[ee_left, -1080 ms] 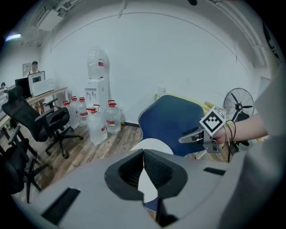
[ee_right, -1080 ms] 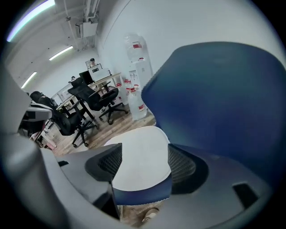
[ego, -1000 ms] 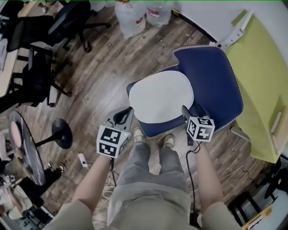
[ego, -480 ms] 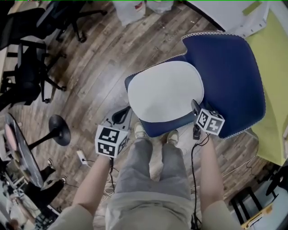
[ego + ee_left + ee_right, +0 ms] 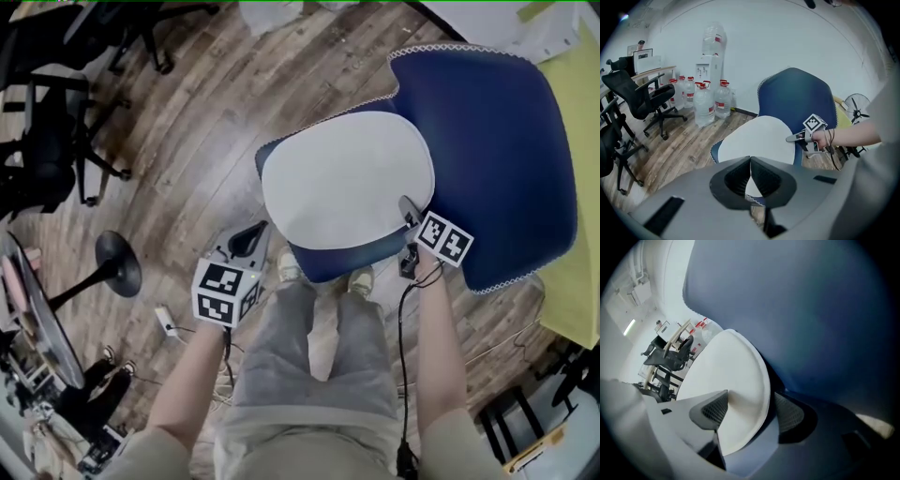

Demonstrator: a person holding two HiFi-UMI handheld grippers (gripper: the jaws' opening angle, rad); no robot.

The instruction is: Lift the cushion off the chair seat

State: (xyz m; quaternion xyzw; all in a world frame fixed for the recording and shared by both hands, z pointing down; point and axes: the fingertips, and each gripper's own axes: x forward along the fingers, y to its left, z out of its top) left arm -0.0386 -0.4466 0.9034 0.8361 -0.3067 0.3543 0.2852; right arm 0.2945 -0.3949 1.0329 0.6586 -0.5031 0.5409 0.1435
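— Where's the cushion?
— The white rounded flat cushion (image 5: 347, 178) lies on the dark blue padded chair seat (image 5: 333, 261), not lifted.
— Right side?
— My right tongs (image 5: 749, 411) are apart, straddling the cushion's edge. One pad is on its top face, the other just off the rim.
— Left?
— My left tongs (image 5: 750, 161) are closed together, empty, over the wooden plank floor (image 5: 202, 141) beside the seat.
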